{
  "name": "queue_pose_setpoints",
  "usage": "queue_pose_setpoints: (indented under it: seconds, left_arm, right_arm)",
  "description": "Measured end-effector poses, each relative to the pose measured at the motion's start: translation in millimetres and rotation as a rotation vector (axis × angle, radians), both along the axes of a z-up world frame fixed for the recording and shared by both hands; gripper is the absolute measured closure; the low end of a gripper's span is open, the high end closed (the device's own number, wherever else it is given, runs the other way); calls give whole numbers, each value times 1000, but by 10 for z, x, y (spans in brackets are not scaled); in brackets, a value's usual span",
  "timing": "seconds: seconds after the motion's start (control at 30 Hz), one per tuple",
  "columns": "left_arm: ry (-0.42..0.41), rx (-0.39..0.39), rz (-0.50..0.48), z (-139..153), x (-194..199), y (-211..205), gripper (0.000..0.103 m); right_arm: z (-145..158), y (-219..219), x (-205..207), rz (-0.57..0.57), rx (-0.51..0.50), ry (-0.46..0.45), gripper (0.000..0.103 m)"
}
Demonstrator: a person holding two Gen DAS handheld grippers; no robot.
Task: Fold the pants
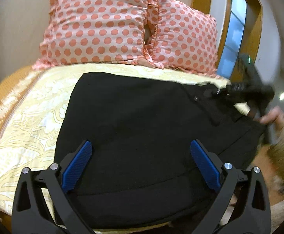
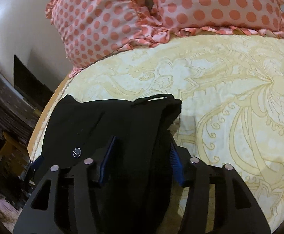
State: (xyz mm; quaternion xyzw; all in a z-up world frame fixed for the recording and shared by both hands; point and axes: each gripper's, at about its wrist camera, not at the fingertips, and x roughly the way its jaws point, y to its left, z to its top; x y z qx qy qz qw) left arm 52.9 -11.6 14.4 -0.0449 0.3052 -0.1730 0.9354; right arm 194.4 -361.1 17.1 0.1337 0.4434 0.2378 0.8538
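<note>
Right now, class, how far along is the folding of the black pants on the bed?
Done: the black fabric pants lie as a compact doubled block on the yellow patterned bedsheet. In hand: the right gripper clamps bunched cloth near the button; the left gripper is open above. Left: a final fold and release.

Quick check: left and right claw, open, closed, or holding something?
Left claw: open, hovering above the black pants, gripping nothing.
Right claw: closed on a bunched part of the pants.

Two pink pillows with coral polka dots propped against the cream wall, resting on a pale yellow patterned bedspread.
</note>
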Motion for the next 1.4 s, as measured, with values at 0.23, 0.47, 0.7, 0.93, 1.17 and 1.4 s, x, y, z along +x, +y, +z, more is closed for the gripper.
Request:
queue_pose_setpoints:
  seconds: [0.23, 0.47, 0.7, 0.93, 1.17, 1.4]
  left_arm:
    - [12, -122, 133, 503, 401, 662, 2]
    - [383, -178, 76, 212, 1385, 838, 35]
    - [492, -167, 5, 38, 1671, 626, 45]
    - [435, -128, 17, 70, 1682, 536, 84]
    - [347, -94, 10, 342, 1652, 435, 95]
    - [297, -78, 34, 581, 2101, 334, 95]
  right_arm:
    - [333, 197, -309, 111, -45, -206, 80]
    - [141, 69, -162, 51, -13, -108, 80]
    - [45, 24, -83, 28, -7, -44, 72]
    - [-6, -1, -37, 41, 48, -38, 77]
    - [287, 21, 24, 55, 54, -108, 84]
    - [513, 20, 490, 23, 6, -176, 85]
